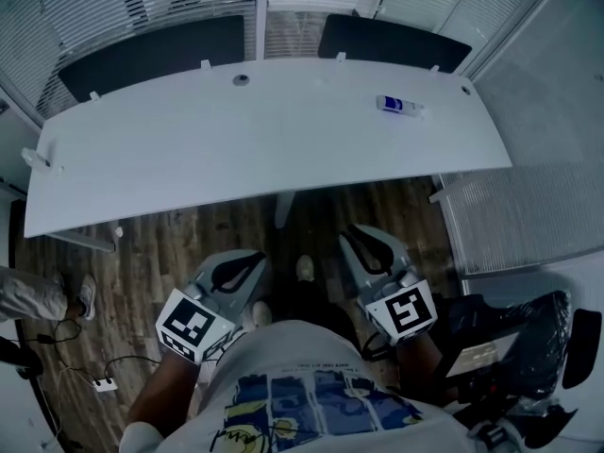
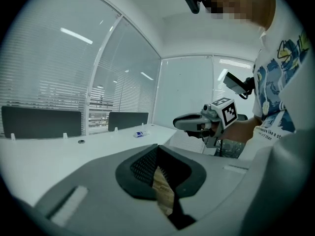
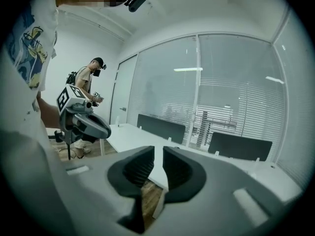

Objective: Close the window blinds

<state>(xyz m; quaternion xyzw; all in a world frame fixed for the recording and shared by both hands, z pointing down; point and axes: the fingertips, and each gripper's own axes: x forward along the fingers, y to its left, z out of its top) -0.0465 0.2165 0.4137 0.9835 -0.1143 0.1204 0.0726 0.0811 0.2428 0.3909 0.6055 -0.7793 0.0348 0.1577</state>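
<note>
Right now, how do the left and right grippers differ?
The left gripper has jaws that meet at the tips; the right gripper has jaws slightly apart. In the head view the right gripper reaches nearer the desk than the left gripper. Both are empty, held over the floor, pointing towards the desk and blinds.

head view steeply down; gripper views level (desk point(image 1: 264, 130), blinds point(image 1: 113, 8) shared)
</note>
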